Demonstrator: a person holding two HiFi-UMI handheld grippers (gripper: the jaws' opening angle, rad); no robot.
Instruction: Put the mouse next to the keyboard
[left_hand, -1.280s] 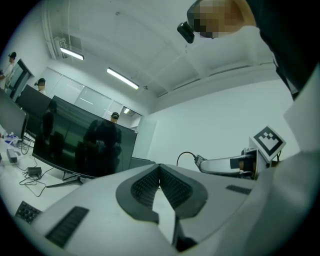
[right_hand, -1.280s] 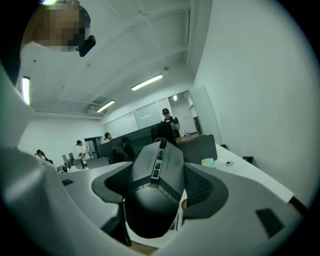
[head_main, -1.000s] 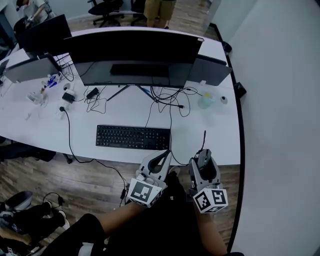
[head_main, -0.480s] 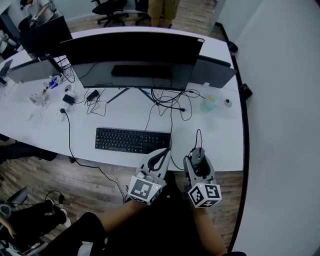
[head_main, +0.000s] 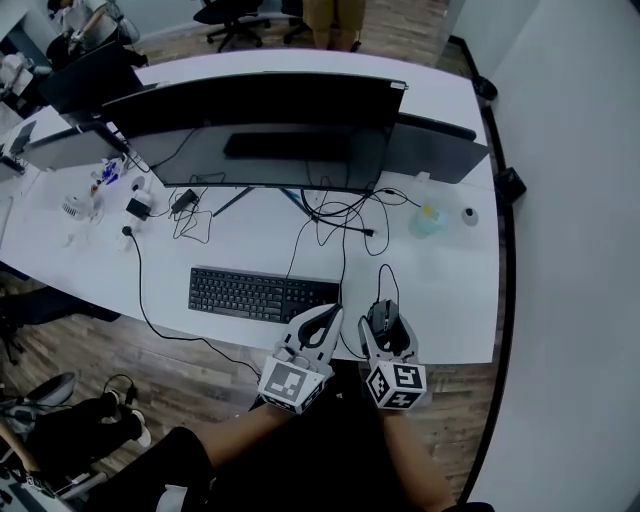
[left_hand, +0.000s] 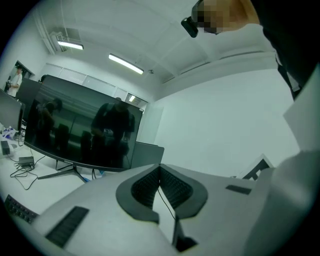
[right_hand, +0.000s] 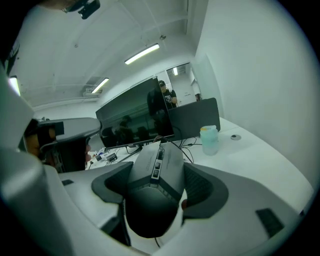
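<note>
A black keyboard (head_main: 262, 295) lies on the white desk (head_main: 440, 290), in front of the wide monitor. My right gripper (head_main: 384, 322) is shut on the dark grey wired mouse (head_main: 383, 316), just right of the keyboard's right end and over the desk's front edge. In the right gripper view the mouse (right_hand: 156, 182) fills the space between the jaws of the right gripper (right_hand: 157, 190), its cable trailing toward the monitor. I cannot tell whether it touches the desk. My left gripper (head_main: 322, 320) is shut and holds nothing, close beside the right one; the left gripper view shows the left gripper (left_hand: 160, 184) with jaws pressed together.
A wide dark monitor (head_main: 270, 130) stands behind the keyboard, with loose cables (head_main: 340, 215) under it. A pale bottle (head_main: 428, 220) sits at the right rear. Chargers and small items (head_main: 130, 200) crowd the left. The wall (head_main: 580, 250) runs along the desk's right.
My right gripper has carried the mouse left and forward, from the desk's front edge to closer beside the keyboard's right end. The left gripper has stayed about where it was.
</note>
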